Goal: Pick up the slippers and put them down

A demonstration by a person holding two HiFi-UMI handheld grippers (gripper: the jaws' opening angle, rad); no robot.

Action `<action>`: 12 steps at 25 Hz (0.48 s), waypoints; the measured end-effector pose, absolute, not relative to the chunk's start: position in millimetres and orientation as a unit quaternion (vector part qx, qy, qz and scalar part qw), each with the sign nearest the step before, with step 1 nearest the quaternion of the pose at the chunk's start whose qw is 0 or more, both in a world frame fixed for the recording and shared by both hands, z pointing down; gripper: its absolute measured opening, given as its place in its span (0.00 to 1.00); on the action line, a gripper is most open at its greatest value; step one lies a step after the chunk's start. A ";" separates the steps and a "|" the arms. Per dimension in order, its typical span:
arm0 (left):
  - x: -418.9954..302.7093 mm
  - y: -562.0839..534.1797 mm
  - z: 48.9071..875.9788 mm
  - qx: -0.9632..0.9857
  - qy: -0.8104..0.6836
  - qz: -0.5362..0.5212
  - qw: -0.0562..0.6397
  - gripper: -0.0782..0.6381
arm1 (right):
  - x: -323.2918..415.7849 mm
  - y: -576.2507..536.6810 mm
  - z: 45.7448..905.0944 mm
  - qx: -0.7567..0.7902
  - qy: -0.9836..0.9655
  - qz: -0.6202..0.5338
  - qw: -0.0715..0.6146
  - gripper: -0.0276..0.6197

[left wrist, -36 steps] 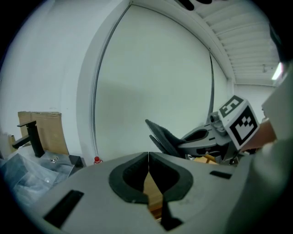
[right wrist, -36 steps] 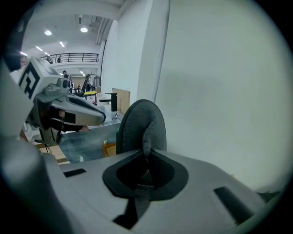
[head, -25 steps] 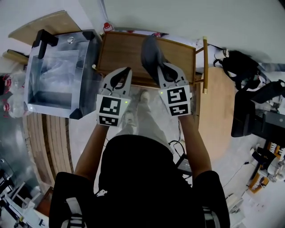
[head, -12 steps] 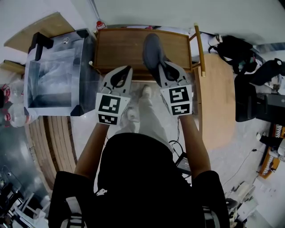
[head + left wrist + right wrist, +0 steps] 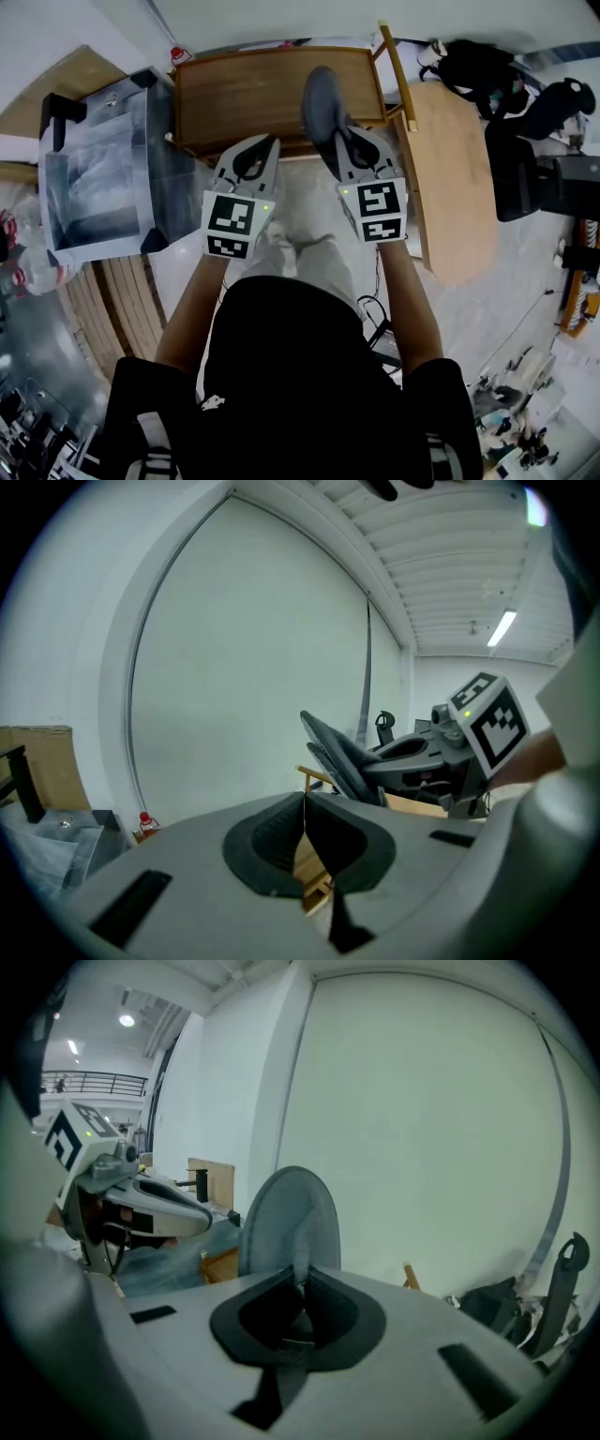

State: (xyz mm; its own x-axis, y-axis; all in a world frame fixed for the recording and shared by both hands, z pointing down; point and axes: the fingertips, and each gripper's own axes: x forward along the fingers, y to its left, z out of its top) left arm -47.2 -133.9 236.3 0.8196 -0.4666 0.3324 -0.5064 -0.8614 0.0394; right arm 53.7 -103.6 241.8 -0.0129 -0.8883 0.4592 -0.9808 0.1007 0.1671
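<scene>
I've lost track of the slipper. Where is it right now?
Head view, right of centre: the grey slipper is clamped in the right tool, over the wooden table.

Large white-walled hall serving as a lab or workshop. Just ahead of the fingers (image 5: 268,165) of the left gripper (image 5: 261,148) and right gripper (image 5: 339,142): a low wooden rack (image 5: 244,89). Left of the left fingers: a clear plastic storage bin (image 5: 94,187). Right of the right fingers: a round wooden tabletop (image 5: 455,187) and black bags (image 5: 469,64). Behind the fingers: cables (image 5: 375,314) on the pale floor. High above them: ribbed ceiling with strip light (image 5: 503,627) and a mezzanine railing (image 5: 86,1081).
</scene>
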 end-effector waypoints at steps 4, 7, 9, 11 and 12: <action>-21.3 -122.8 239.6 0.958 -0.229 0.161 0.064 0.12 | 79.5 -85.7 244.7 0.682 -0.685 0.111 0.231 0.06; -2.3 -110.7 242.8 0.961 -0.212 0.164 0.064 0.12 | 97.2 -67.7 246.0 0.694 -0.672 0.118 0.229 0.06; 9.0 -101.1 245.1 0.962 -0.205 0.168 0.064 0.12 | 108.8 -54.0 247.2 0.701 -0.665 0.123 0.227 0.06; 17.8 -90.3 248.2 0.963 -0.198 0.172 0.065 0.12 | 118.8 -40.1 249.0 0.707 -0.658 0.128 0.223 0.06; 21.3 -84.6 250.3 0.963 -0.195 0.174 0.065 0.12 | 123.1 -33.1 250.2 0.710 -0.656 0.130 0.222 0.06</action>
